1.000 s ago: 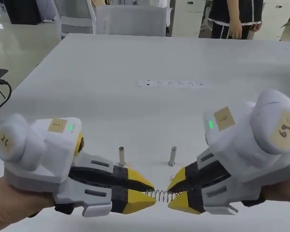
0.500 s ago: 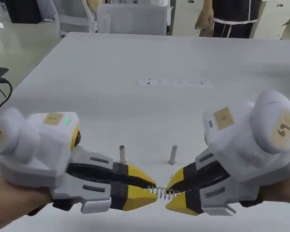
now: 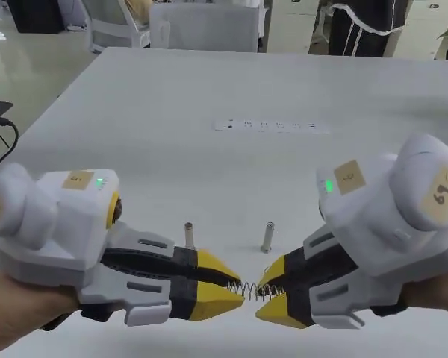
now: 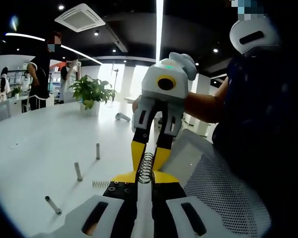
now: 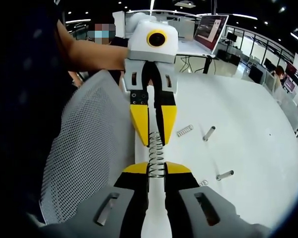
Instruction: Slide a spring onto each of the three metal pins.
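Note:
A small steel spring [image 3: 250,291] hangs level above the white table [image 3: 231,171], held at both ends. My left gripper [image 3: 237,287] is shut on its left end and my right gripper [image 3: 267,289] is shut on its right end, yellow tips nearly touching. Two short metal pins [image 3: 189,233] [image 3: 267,237] stand upright just behind the tips. The left gripper view looks along the spring [image 4: 146,166] to the right gripper [image 4: 148,154], with three pins [image 4: 98,151] [image 4: 78,171] [image 4: 52,205] on the table. In the right gripper view the spring [image 5: 156,151] runs to the left gripper [image 5: 155,134].
A loose spring [image 4: 102,184] [image 5: 185,130] lies on the table near the pins. A white power strip [image 3: 270,127] sits farther back at mid-table. A mesh chair back [image 5: 84,148] is close beside the grippers. Chairs and a standing person [image 3: 366,26] are beyond the far edge.
The two grippers have drawn closer together, so the spring between them looks shorter. The person at the far side has shifted.

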A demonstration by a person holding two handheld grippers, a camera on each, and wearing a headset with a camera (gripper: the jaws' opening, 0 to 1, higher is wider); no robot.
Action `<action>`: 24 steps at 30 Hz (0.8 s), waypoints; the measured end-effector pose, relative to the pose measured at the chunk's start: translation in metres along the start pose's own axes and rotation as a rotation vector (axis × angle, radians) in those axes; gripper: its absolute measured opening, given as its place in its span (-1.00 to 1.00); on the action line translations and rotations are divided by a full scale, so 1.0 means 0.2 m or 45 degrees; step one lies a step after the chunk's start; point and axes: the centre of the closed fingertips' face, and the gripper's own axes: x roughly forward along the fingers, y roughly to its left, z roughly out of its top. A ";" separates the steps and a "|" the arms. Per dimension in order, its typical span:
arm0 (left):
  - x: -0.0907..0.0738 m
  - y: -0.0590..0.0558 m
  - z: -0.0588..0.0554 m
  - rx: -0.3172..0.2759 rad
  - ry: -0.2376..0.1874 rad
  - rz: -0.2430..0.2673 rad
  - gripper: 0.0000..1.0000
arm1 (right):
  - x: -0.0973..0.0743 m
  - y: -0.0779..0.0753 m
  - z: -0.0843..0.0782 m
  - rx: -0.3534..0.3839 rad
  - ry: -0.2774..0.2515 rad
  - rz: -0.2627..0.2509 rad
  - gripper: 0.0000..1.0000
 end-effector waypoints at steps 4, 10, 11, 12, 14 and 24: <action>0.00 -0.01 0.00 0.018 0.000 -0.010 -0.97 | -0.03 0.00 0.03 0.039 -0.025 0.022 -0.84; 0.02 -0.03 -0.02 0.053 0.033 -0.021 -0.96 | -0.06 0.02 0.09 0.111 -0.089 0.061 -0.84; 0.02 -0.03 -0.02 0.051 0.033 -0.025 -0.96 | -0.06 0.02 0.09 0.118 -0.087 0.062 -0.84; 0.02 -0.03 -0.02 0.053 0.033 -0.025 -0.96 | -0.06 0.02 0.09 0.116 -0.078 0.056 -0.84; 0.02 -0.03 -0.03 0.059 0.037 -0.023 -0.96 | -0.06 0.02 0.09 0.111 -0.075 0.050 -0.85; 0.07 -0.04 -0.06 0.106 0.093 -0.040 -0.96 | -0.06 0.03 0.09 0.120 0.006 0.045 -0.85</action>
